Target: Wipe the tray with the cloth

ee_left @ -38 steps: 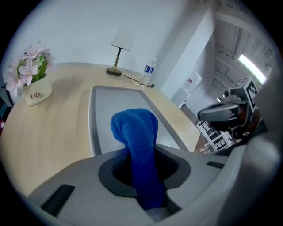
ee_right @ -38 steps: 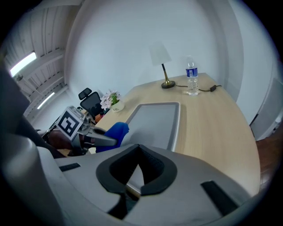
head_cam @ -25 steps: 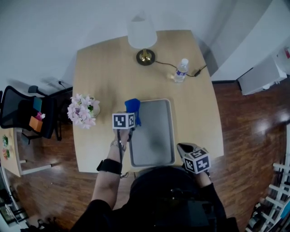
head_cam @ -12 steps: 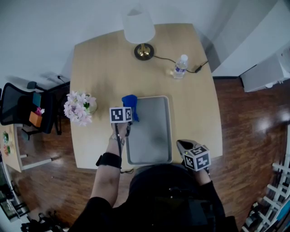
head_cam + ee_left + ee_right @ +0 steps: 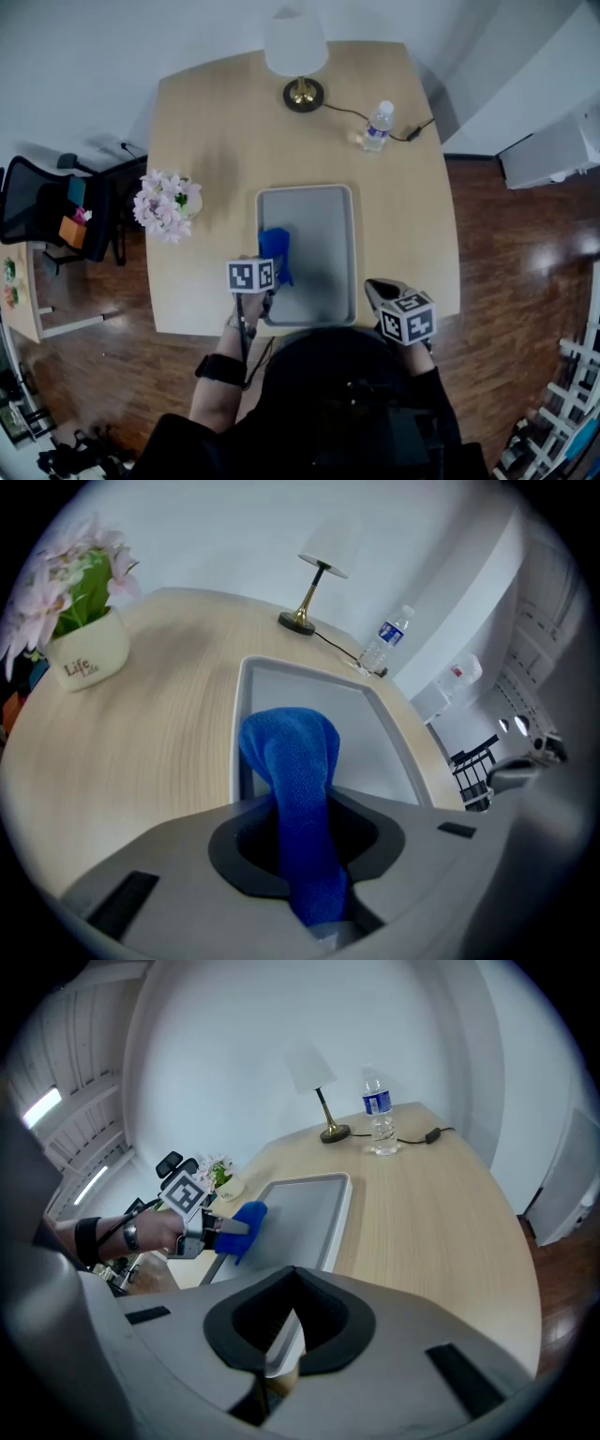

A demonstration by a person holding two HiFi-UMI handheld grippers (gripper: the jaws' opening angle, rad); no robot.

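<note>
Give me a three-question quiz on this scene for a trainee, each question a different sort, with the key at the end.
1. True or false: the blue cloth lies loose on the table beside the flowers.
2. What do the right gripper's fingers clamp? A. the water bottle; B. the near rim of the tray; C. the lamp's cord.
3. Fill in: the left gripper holds the cloth over the tray's ____ side, as the head view shows it.
Key: 1 false, the left gripper's fingers grip it; 2 B; 3 left.
</note>
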